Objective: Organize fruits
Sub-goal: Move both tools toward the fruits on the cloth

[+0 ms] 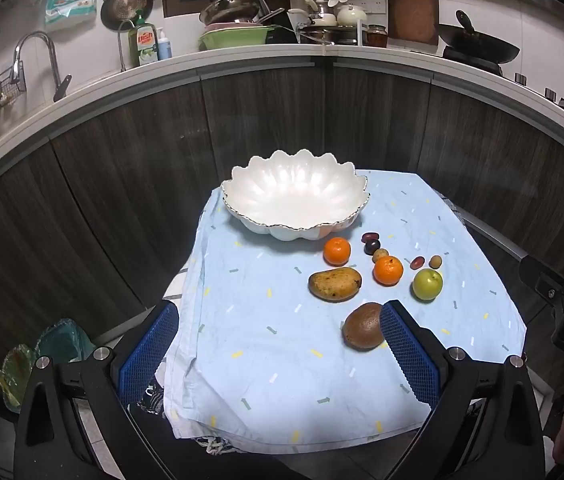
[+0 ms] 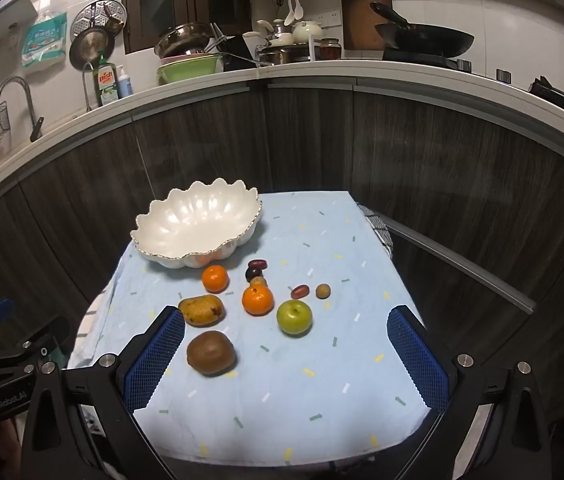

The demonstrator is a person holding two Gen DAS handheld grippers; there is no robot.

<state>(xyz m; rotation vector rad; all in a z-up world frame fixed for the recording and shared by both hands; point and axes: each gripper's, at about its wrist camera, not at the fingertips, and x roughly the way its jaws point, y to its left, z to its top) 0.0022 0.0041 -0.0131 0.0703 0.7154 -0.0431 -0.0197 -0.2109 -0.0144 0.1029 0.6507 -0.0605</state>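
A white scalloped bowl [image 1: 296,200] [image 2: 197,222] stands empty at the far side of a small table with a light blue cloth [image 1: 282,360]. In front of it lie two oranges [image 1: 337,251] [image 1: 388,270], a mango [image 1: 334,284] [image 2: 201,310], a green apple [image 1: 427,284] [image 2: 294,317], a kiwi [image 1: 363,325] [image 2: 211,352] and several small dark and tan fruits [image 1: 372,243]. My left gripper [image 1: 277,320] is open and empty above the near edge, its right finger beside the kiwi. My right gripper [image 2: 286,328] is open and empty, the kiwi near its left finger.
A dark wood cabinet front [image 1: 265,120] and a white counter [image 1: 241,60] curve behind the table, with a sink tap [image 1: 35,54], dishes and a wok [image 1: 478,44]. The right gripper's body [image 1: 562,304] shows at the right edge. Floor lies around the table.
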